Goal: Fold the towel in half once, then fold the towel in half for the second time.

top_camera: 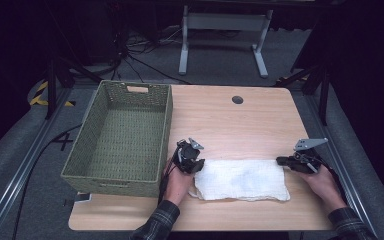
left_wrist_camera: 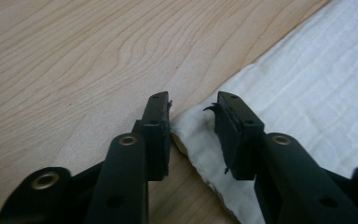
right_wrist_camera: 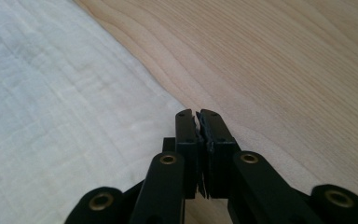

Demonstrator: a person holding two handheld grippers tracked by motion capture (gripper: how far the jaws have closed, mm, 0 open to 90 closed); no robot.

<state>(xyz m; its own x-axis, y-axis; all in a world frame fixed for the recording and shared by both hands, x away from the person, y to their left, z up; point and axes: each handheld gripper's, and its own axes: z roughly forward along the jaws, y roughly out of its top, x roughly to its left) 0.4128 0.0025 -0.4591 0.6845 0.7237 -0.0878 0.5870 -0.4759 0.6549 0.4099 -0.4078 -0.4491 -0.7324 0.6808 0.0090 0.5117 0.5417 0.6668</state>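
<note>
A: What are your tools doing over the bench (top_camera: 230,120)?

B: Your left tool (top_camera: 196,165) stands partly spread, with a corner of the white cloth (top_camera: 242,180) between its jaws; the pads don't press on it. Your right tool (top_camera: 281,161) is closed, pads together at the cloth's other end, just off its edge, gripping nothing.

A: And the surface?

B: Pale wood grain, a round dark grommet (top_camera: 237,99) well beyond both tools. A green woven basket (top_camera: 100,167) stands just beside your left tool, away from the cloth.

A: The room?

B: Dark. Grey floor, loose cables (top_camera: 145,65), and a white frame (top_camera: 225,22) far past the bench.
</note>
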